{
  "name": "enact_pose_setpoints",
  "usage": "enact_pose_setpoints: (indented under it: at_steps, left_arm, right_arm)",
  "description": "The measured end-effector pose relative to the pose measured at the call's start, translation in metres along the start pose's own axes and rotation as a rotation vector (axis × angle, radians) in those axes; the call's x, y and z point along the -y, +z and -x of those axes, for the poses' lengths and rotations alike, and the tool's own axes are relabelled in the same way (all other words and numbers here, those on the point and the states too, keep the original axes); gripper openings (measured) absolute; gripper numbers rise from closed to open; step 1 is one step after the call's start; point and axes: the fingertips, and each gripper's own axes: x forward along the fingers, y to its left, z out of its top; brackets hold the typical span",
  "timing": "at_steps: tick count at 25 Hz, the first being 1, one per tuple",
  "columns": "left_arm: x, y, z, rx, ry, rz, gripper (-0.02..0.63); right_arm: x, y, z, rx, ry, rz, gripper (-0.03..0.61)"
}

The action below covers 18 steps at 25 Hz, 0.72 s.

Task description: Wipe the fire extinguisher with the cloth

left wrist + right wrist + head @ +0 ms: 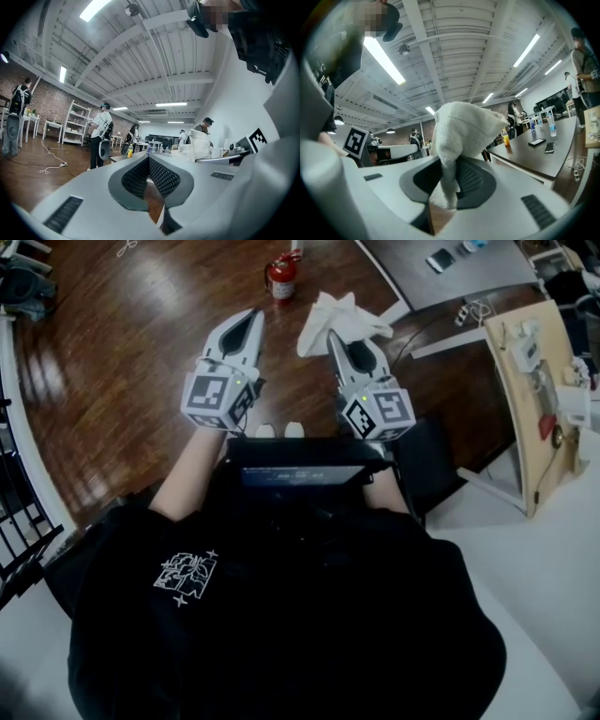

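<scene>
Two tools: right tool (334,337) clenched on the cloth (339,317), left tool (253,315) closed, empty; fire extinguisher (282,276) stands on the floor, far side, and unbraced, so a hard wipe may topple it.

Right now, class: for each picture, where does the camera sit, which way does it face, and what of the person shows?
Head view: on the person's head, facing steeply down at floor, fire extinguisher and cloth; forearms, black shirt show.
Left gripper view: on the left hand-held gripper, tilted toward the ceiling; its shut, empty jaws show.
Right gripper view: on the right hand-held gripper, tilted up likewise; jaws shut on the cloth.
Shared: all three show the cloth.
</scene>
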Motion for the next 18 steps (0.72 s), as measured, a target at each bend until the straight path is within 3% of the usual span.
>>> enact_pose_setpoints:
  at_steps: [18]
  left_arm:
    - [0.001, -0.016, -0.041, -0.06, 0.072, -0.005, -0.002]
  right_arm:
    - [0.05, -0.008, -0.02, -0.029, 0.072, -0.038, 0.1]
